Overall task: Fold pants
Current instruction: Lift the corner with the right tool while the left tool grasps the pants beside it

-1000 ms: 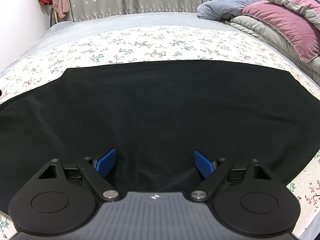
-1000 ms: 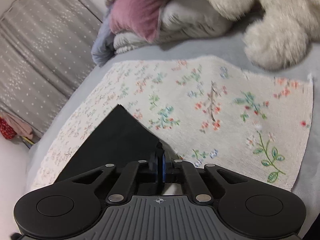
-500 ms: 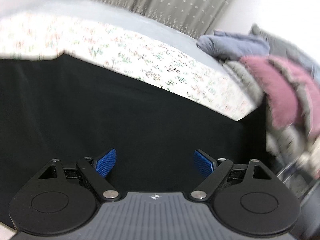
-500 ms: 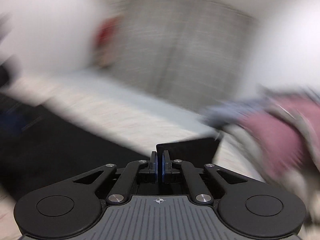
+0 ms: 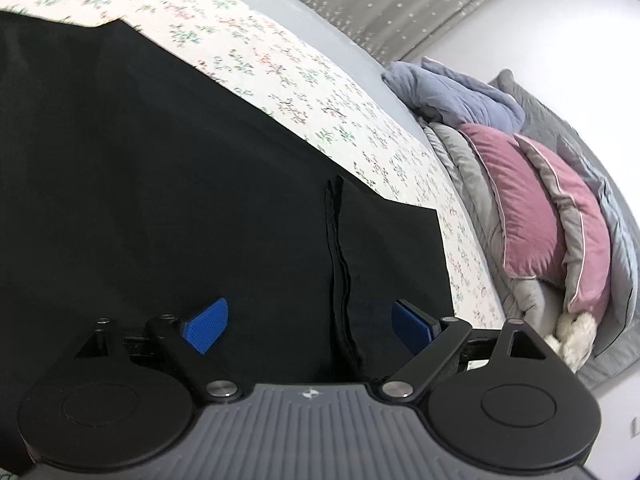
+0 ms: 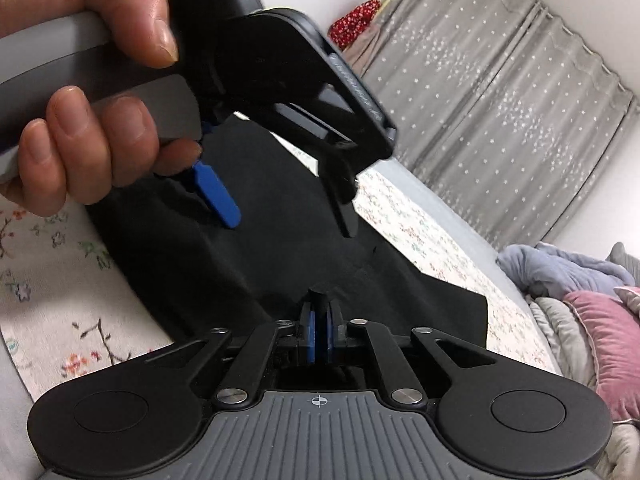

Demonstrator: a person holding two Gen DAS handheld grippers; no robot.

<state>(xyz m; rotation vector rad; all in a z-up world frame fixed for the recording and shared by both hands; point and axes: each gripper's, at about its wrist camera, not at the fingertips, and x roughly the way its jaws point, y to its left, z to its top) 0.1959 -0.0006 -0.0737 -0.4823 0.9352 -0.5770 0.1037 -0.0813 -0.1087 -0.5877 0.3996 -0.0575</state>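
Observation:
Black pants (image 5: 160, 184) lie spread on a floral cloth (image 5: 304, 68) on the bed. In the left wrist view a folded-over end of the pants (image 5: 392, 248) lies on the main part, its edge running down between my fingers. My left gripper (image 5: 308, 322) is open just above the fabric, holding nothing. My right gripper (image 6: 319, 330) is shut on a black edge of the pants (image 6: 288, 240). The right wrist view also shows the left gripper (image 6: 280, 184) from the side, open, held by a hand above the pants.
Pink and grey pillows (image 5: 536, 200) and a blue-grey blanket (image 5: 452, 96) are stacked at the head of the bed. A white plush toy (image 5: 572, 332) lies beside them. Grey star-print curtains (image 6: 500, 100) hang behind the bed.
My right gripper has carried the pants end up and over onto the main part of the pants. My left gripper has swung right, staying open.

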